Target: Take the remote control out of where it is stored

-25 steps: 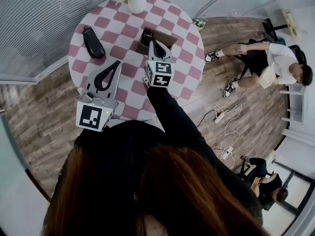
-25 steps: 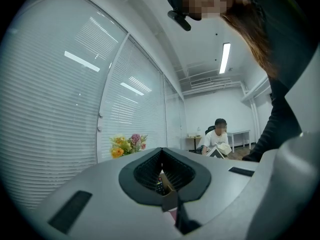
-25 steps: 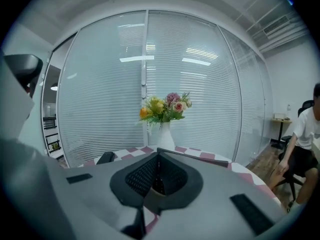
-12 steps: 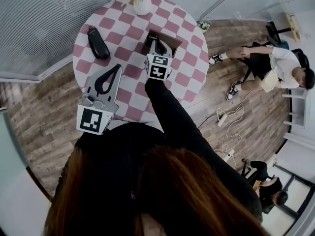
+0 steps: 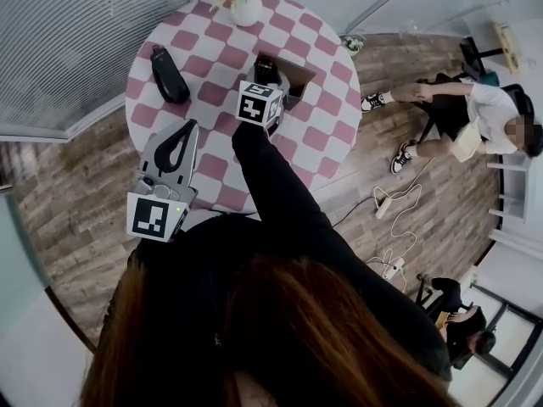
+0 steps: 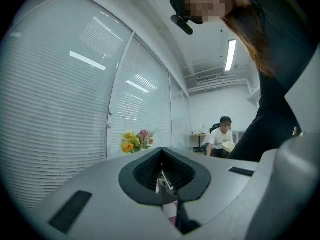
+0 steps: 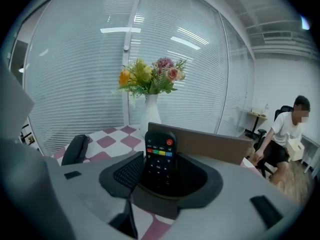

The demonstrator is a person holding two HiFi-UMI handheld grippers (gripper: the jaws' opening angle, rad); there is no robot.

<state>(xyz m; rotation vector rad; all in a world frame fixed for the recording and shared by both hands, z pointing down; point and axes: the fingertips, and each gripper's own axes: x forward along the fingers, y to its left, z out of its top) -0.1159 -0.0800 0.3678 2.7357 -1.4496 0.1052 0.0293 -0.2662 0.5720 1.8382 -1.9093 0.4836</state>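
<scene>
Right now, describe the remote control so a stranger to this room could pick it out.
Find the round table with the pink-and-white checked cloth. Near the flower vase sits a brown box; the remote control stands upright in it, with coloured buttons, unlike the plain black case lying flat further left.

Left tool (image 5: 191, 126) is held level, jaws shut; right tool (image 5: 265, 69) is tilted down, jaws just opened around the remote control (image 7: 160, 159).

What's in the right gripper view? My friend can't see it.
A black remote control stands upright between the right tool's jaws, which have just been opening. Behind are a brown box and flowers in a white vase.
</scene>
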